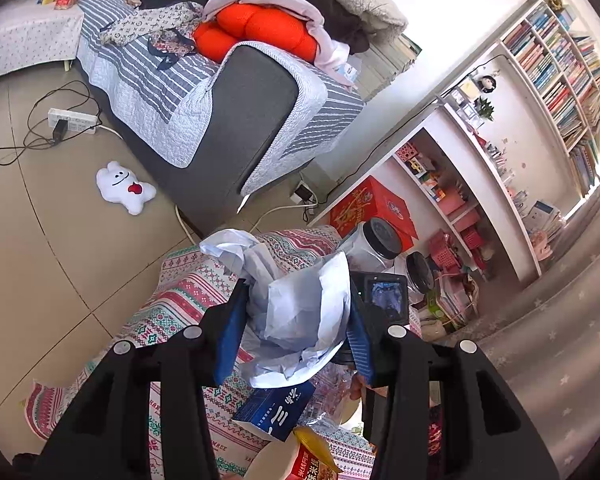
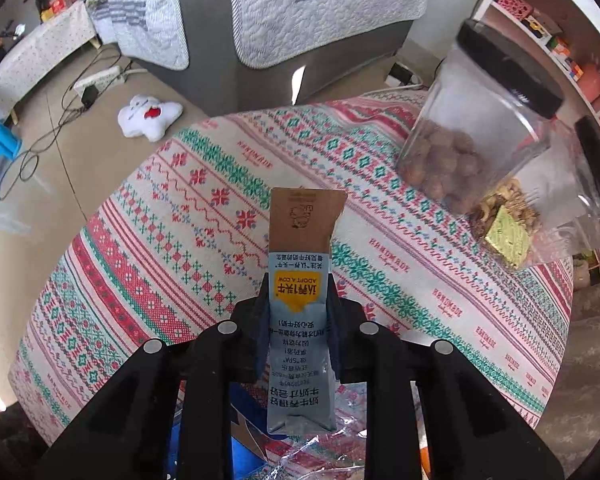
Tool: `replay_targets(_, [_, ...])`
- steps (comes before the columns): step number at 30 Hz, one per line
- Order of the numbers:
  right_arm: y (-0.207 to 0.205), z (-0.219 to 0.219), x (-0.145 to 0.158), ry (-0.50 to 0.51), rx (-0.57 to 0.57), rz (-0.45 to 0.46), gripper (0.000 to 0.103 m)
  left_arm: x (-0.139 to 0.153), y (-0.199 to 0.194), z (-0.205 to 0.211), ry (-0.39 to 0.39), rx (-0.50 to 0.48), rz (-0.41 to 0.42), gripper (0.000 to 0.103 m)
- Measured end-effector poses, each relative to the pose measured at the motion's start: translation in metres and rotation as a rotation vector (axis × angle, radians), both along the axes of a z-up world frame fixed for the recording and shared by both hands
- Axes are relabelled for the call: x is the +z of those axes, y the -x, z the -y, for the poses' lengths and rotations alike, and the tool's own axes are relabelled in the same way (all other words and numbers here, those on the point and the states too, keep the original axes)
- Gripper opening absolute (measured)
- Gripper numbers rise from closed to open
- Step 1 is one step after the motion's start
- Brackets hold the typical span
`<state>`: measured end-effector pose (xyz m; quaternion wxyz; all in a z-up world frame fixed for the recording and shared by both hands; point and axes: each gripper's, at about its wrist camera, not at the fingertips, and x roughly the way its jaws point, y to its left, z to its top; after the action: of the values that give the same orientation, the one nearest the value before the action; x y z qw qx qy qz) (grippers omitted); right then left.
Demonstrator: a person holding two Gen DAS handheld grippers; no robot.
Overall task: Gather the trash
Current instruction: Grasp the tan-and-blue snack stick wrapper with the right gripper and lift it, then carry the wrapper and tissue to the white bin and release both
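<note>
We hold the left hand-held gripper (image 1: 296, 316) clamped on a wad of crumpled white paper (image 1: 300, 300), its blue pads pressing both sides of the wad above the tabletop (image 1: 188, 300), which is covered in a red-and-green patterned cloth. Just below the paper we see a dark blue carton (image 1: 274, 406) and a red and yellow snack packet (image 1: 312, 460) at the lower edge of the left wrist view.

We have the right hand-held gripper (image 2: 298, 308) closed on a slim milk carton (image 2: 302, 320), grey-blue with a brown end and a yellow label, and its fingers (image 2: 334, 308) touch both long sides. The carton points away from us over the tabletop (image 2: 172, 240). To the right stands a clear jar (image 2: 472, 136) with a black lid, holding brown round pieces. Clear plastic wrap (image 2: 316, 456) lies beneath the right hand-held gripper.
</note>
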<state>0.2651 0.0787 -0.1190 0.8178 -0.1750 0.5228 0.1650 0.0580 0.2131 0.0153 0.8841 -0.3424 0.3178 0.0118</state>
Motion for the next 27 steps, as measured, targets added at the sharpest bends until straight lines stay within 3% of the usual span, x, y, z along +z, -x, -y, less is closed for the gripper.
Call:
replay_targets(8, [0.009, 0.064, 0.089, -0.124, -0.178, 0.206, 0.023, 0.004, -0.001, 0.014, -0.024, -0.026, 0.026, 0.046])
replay_targets(15, [0.053, 0.152, 0.156, -0.155, -0.35, 0.392, 0.023, 0.003, 0.0, 0.027, -0.021, -0.05, 0.034, 0.046])
replay_targets(23, [0.15, 0.278, 0.166, -0.118, -0.692, 0.486, 0.023, 0.002, -0.002, 0.052, -0.015, -0.08, 0.044, 0.046])
replay_targets(27, [0.206, 0.35, 0.139, -0.111, -0.934, 0.427, 0.023, 0.002, -0.004, 0.069, -0.031, -0.106, 0.045, 0.046])
